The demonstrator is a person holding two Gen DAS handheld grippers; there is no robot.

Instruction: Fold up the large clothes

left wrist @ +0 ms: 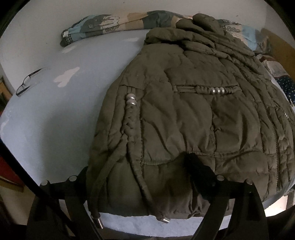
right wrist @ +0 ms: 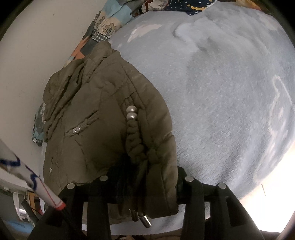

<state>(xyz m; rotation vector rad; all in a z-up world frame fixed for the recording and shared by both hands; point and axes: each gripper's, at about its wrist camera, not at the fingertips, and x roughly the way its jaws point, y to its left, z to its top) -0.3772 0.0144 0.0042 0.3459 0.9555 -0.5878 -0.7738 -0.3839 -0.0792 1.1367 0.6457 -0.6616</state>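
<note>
An olive quilted jacket (left wrist: 184, 114) with silver beads and braided cords lies on the light blue bed sheet (left wrist: 55, 120). My left gripper (left wrist: 137, 166) stands wide over the jacket's near hem. Its left finger sits beside the hem's edge and its right finger (left wrist: 199, 171) rests on top of the fabric. In the right wrist view the jacket (right wrist: 95, 110) runs away to the upper left. My right gripper (right wrist: 147, 169) has a thick fold of the hem filling the gap between its fingers and touching both. Metal-tipped drawcords (right wrist: 145, 220) hang from the hem.
A patterned quilt (left wrist: 103, 24) lies along the wall behind the jacket. A pair of glasses (left wrist: 27, 83) rests on the sheet at far left. Dark blue starred fabric (right wrist: 188, 5) lies at the far end of the bed. A white tube with a red end (right wrist: 36, 184) crosses the lower left.
</note>
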